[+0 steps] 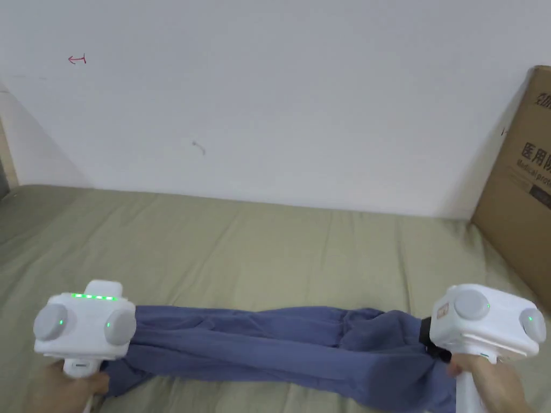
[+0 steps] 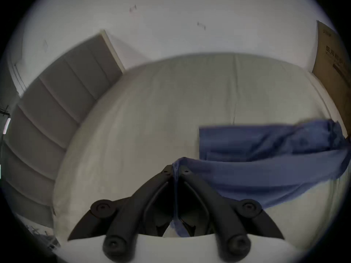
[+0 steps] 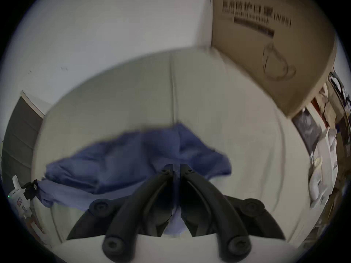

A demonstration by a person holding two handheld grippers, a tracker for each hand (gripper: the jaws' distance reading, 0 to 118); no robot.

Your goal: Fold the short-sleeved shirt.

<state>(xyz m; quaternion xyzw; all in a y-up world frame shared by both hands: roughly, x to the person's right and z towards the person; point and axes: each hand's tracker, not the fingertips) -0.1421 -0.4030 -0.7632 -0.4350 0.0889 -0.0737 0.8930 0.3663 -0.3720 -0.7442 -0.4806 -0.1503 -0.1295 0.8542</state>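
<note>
The bed (image 1: 258, 242) with an olive sheet is against the white wall (image 1: 280, 91). A cardboard box (image 1: 522, 177) stands at the right edge of the bed, and a grey padded headboard (image 2: 62, 96) is at the left end. The blue shirt (image 1: 280, 349) is stretched across the near part of the bed, bunched into a long band. The left tool (image 2: 176, 169) is clamped on the left end of the shirt. The right tool (image 3: 176, 167) is clamped on the right end of the shirt, near the box.
</note>
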